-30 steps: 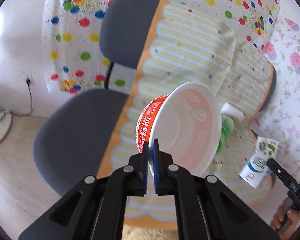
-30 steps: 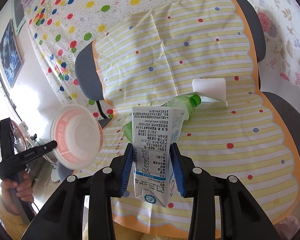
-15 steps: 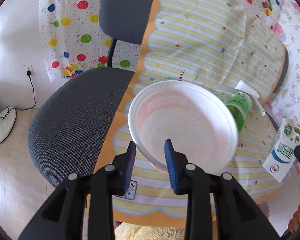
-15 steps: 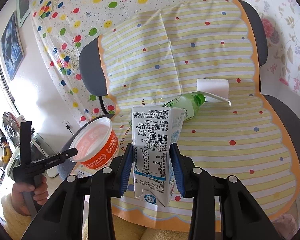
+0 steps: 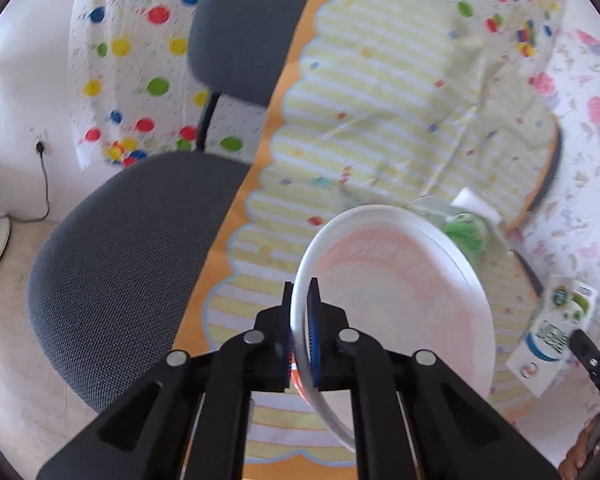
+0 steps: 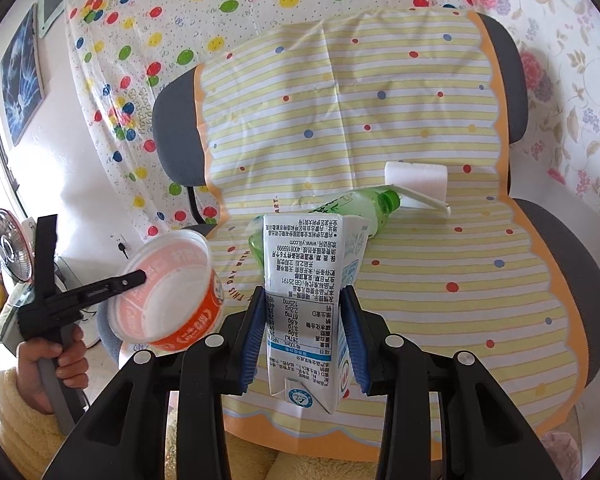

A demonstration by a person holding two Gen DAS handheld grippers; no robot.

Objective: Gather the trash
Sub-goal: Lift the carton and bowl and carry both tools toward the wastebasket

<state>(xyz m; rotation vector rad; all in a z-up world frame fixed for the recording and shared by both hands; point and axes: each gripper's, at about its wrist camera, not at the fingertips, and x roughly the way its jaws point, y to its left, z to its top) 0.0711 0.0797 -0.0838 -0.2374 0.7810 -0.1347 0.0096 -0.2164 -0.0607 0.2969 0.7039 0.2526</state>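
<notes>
Light: bright daylight, strongest from the left side.
Glare: the white wall (image 5: 8,92) looks washed out.
Blur: left wrist view smeared; right wrist view sharp.
Edges: bent round, dark corners.

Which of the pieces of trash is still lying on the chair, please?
The green bottle, lying on its side on the striped cover. The noodle bowl and milk carton are each held up in jaws.
</notes>
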